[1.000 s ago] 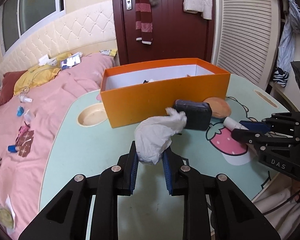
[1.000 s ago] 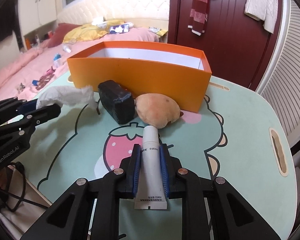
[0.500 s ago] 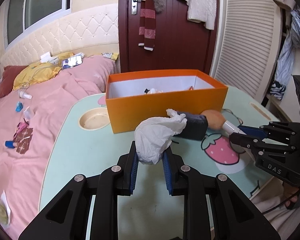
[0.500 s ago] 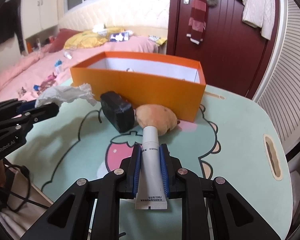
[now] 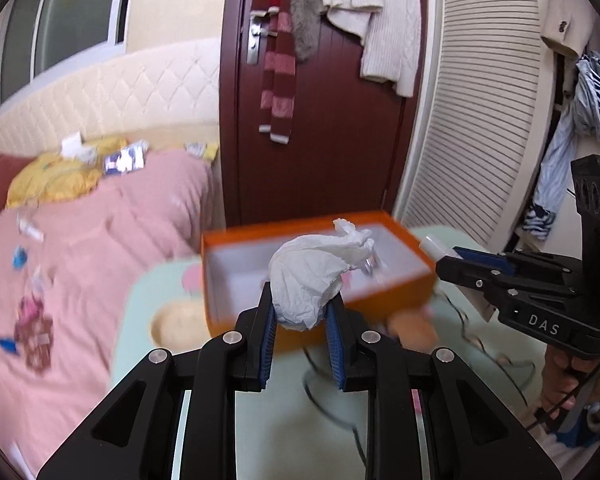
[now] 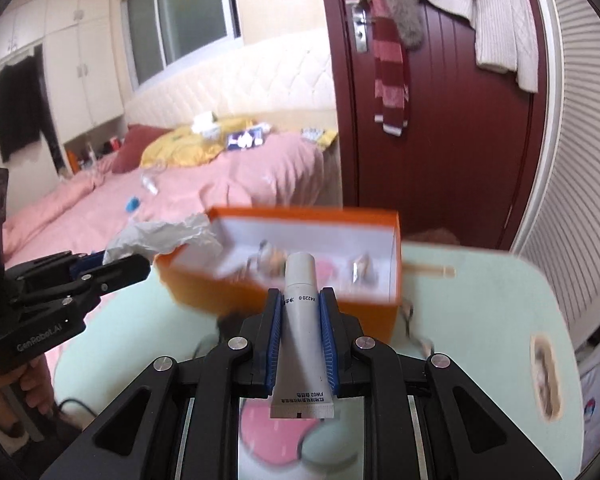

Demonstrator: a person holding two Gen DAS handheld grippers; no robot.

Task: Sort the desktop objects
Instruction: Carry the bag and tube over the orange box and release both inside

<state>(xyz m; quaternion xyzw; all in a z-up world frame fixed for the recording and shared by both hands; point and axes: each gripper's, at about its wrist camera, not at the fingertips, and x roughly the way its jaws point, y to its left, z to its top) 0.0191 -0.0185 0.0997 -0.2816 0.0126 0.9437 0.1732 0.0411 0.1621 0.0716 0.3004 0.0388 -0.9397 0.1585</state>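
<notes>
While both claws carry their loads toward the orange box [image 5: 384,296], we want to clear its near wall before letting anything go. Our left gripper [image 5: 300,312] is clamped on the crumpled tissue [image 5: 312,276], which bulges up and forward out of the jaws, with the open box just beyond and below it. Our right gripper [image 6: 300,316] is pinched on the white tube [image 6: 302,320], cap end pointing ahead at the box interior, crimped end trailing back between the arms. We judge the best course is to bring each tip past the orange rim, tilt down, and release only once the load hangs over the white floor; the tissue is light and may cling to a pad, so we should open fully. We should also keep the two claws apart, since the right one sits close off the left claw's right side.

Compared with a second ago, both claws are higher: we now look down into the box, where before we faced its front wall, and the dark pouch in front of it has dropped out of sight.
</notes>
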